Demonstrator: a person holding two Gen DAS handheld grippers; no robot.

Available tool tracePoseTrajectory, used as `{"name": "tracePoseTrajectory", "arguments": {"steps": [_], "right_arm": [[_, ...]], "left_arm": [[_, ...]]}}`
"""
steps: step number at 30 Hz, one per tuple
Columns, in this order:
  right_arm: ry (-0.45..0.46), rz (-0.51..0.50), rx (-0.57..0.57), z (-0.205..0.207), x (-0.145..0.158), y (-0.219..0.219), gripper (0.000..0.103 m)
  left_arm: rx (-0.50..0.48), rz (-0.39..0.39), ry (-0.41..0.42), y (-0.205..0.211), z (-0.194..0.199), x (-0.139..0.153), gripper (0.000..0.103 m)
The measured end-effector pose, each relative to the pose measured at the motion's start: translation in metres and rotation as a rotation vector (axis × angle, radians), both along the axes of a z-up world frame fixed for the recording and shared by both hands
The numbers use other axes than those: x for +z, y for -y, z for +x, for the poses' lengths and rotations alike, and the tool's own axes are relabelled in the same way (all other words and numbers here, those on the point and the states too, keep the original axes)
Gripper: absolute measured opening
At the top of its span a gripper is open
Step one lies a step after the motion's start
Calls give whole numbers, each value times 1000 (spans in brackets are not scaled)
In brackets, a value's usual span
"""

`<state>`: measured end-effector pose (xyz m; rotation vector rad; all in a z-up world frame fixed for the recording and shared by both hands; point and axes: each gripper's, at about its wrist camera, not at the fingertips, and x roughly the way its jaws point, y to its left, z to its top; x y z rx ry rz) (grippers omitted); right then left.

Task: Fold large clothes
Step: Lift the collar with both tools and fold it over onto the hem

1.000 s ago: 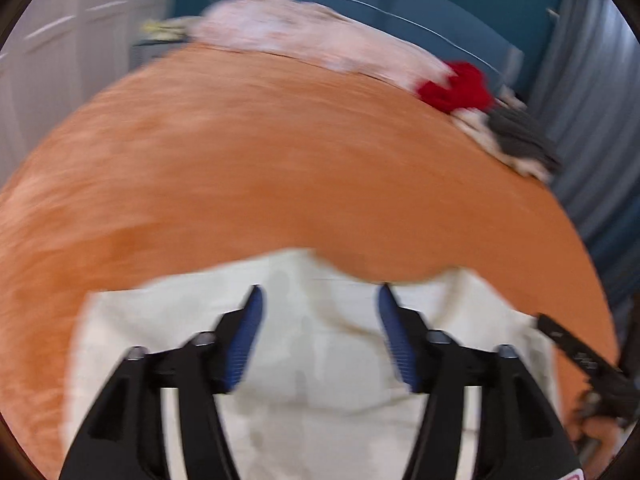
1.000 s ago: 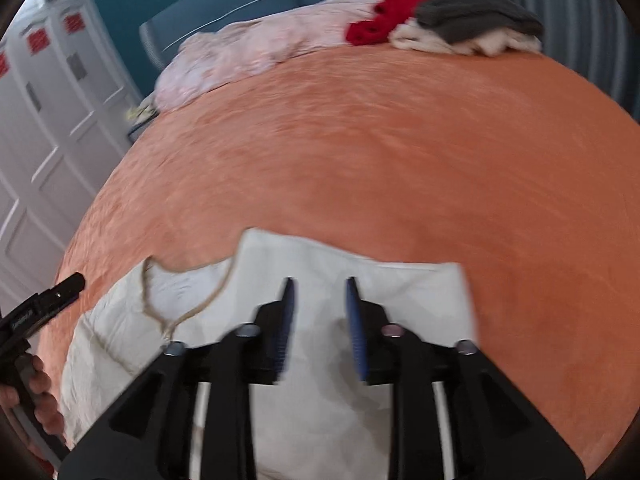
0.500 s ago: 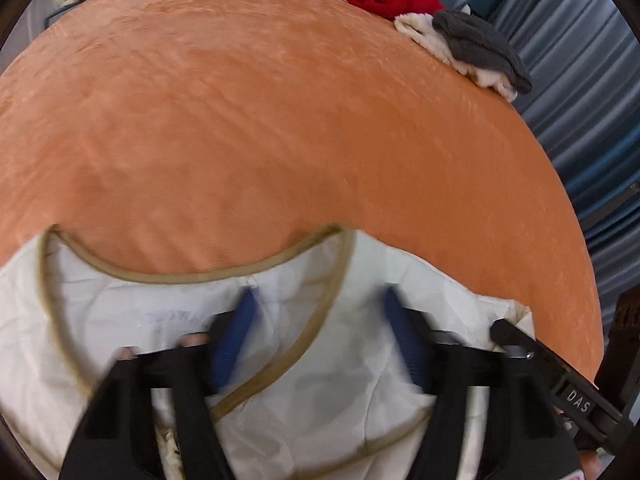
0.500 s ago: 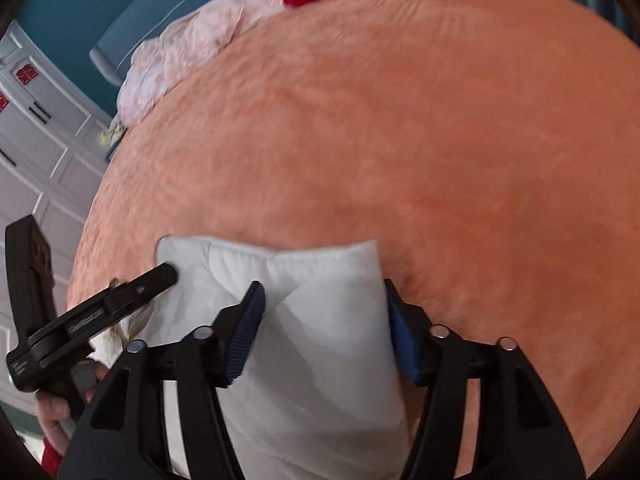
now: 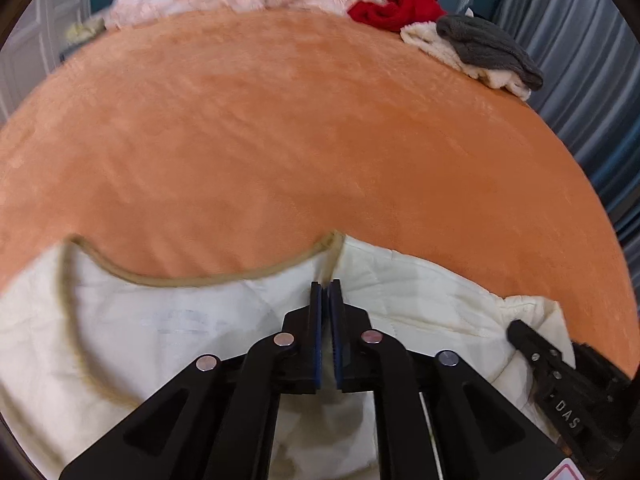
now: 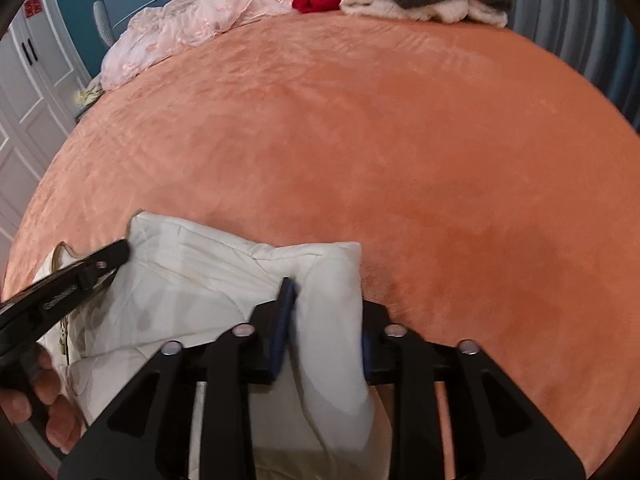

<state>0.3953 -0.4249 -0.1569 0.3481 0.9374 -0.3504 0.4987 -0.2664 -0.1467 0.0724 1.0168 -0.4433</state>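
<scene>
Two grippers bite one cream garment (image 5: 224, 320) spread at the near edge of an orange bed cover (image 5: 304, 128): the left gripper (image 5: 327, 292), jaws just closed, nips the tan-trimmed neckline's right end, while the right gripper (image 6: 325, 312), jaws closing, squeezes a bunched shoulder fold, apparently to lift both corners.

The bed (image 5: 280, 128) wears plush, matt orange velour. The garment (image 5: 192, 328) is smooth, matt cream cloth with tan binding. Each hand-held gripper (image 5: 326, 300) is matt black plastic with shiny metal rivets and ribbed blue pads (image 6: 285, 320).
</scene>
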Motion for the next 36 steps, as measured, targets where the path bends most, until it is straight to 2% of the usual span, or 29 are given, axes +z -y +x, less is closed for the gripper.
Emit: {"name": "tracePoseTrajectory", "arguments": {"steps": [4,7,9,12,14,15,16,17,20,21,23,28,32,36], "right_arm": [[133,-22,-15,-26,41,-10,36],[207,20,111,-27,69,-46,36],[186,68,235,-14,72,-78,36],[127,126,388,6,56,-129,31],[75,115,440,16,38,-155,18],[32,118,465,24,23,-168,17],[10,120,471,27,16,-172,17],[-11,116,474,32,7,-176,17],[-35,91,467,40,-9,-176,13],[-33,92,464,45,-10,-174,11],[-32,89,452,50,-11,-174,0],[-9,98,389,59,-17,-159,0],[28,104,325,59,-26,-150,0],[63,97,311,60,-30,-151,0]], "left_arm": [[8,-47,77,-41,-11,40,12],[-2,24,132,-80,-16,56,14],[-13,69,136,-105,-19,53,14],[-39,121,97,-132,-21,37,14],[-61,142,81,-142,-25,24,14],[-73,133,61,-146,-27,18,14],[-82,114,37,-149,-28,13,13],[-97,82,11,-150,-28,7,8],[-112,62,11,-145,-31,-4,0],[-108,62,10,-142,-29,-8,0],[-93,65,18,-139,-24,-11,0],[-37,64,18,-134,-7,-19,0],[15,34,25,-138,1,-24,7],[44,-7,44,-142,0,-28,8]]}}
